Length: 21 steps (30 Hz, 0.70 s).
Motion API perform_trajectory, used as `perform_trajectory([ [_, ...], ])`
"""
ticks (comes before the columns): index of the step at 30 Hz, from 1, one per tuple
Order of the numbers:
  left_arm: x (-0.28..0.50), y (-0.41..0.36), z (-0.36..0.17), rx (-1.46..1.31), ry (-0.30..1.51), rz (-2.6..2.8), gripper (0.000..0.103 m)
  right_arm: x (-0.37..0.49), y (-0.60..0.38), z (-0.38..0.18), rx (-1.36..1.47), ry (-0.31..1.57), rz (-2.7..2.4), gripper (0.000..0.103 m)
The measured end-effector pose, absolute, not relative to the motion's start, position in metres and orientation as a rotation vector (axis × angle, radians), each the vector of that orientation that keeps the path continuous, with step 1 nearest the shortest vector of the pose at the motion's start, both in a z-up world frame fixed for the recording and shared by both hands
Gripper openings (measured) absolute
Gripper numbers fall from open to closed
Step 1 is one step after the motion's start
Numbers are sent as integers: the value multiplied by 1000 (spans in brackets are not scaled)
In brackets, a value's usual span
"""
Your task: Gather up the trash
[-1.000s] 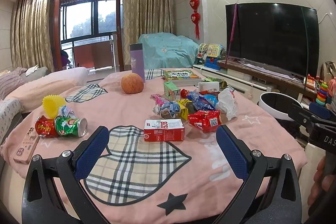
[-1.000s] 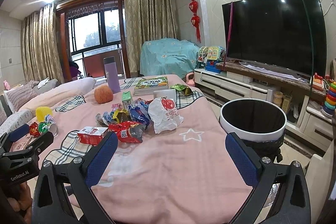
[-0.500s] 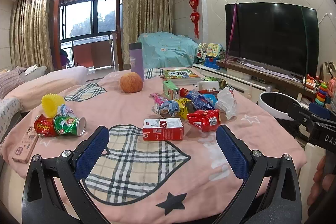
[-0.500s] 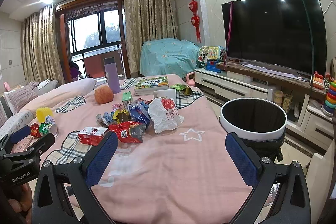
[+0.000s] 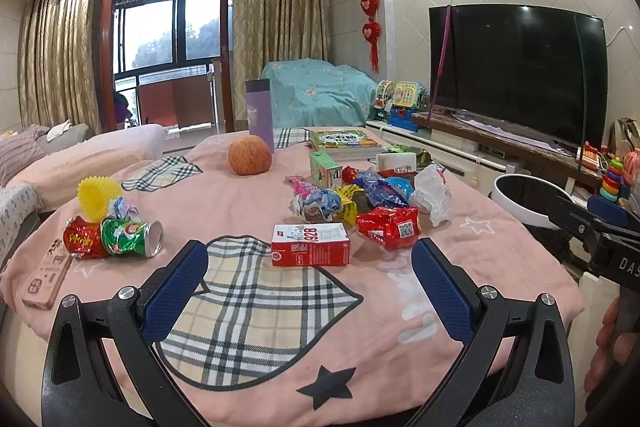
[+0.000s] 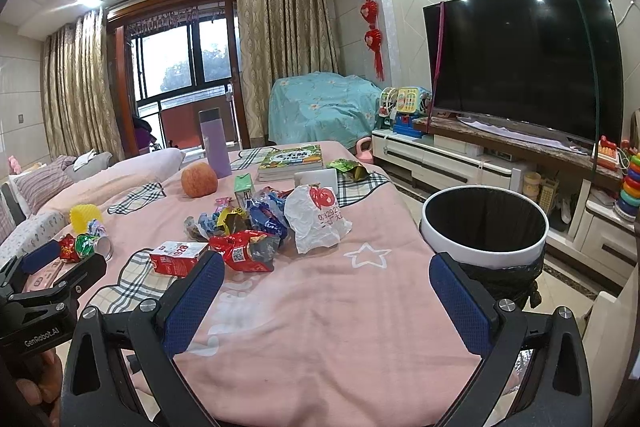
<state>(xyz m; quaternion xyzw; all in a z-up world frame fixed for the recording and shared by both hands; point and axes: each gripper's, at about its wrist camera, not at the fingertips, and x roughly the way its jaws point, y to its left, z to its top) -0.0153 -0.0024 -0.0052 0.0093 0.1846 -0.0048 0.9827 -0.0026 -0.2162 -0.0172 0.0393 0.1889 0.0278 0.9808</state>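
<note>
Both wrist views look low across the pink-blanketed counter (image 5: 480, 259) toward the far window (right view sits further right), sharing the central wrapper pile (image 6: 256, 227).

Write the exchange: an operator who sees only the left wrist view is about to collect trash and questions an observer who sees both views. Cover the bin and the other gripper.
Operator: I see only one edge of the white bin past the table. Is it open?
Observer: Yes. The right wrist view shows its whole mouth: no lid, a black liner inside, and no trash that I can make out against the dark.
Operator: Is the right gripper free? I see only its side.
Observer: It is open with nothing between its blue pads, and it hangs over the pink tablecloth, with the bin just beyond its right finger.
</note>
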Motion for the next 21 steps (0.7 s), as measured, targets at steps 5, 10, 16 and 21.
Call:
perform_trajectory([
  [5, -15, -2, -6, 18, 373, -9, 103, -2, -216, -18, 81, 381, 58, 103],
  [10, -13, 1, -7, 10, 382, -13, 103, -1, -215, -19, 83, 382, 61, 103],
  [16, -9, 3, -11, 7, 405, -15, 103, 2, -212, -24, 85, 401, 81, 103],
  [21, -2, 9, -16, -1, 431, -15, 103, 6, -209, -25, 85, 417, 104, 103],
])
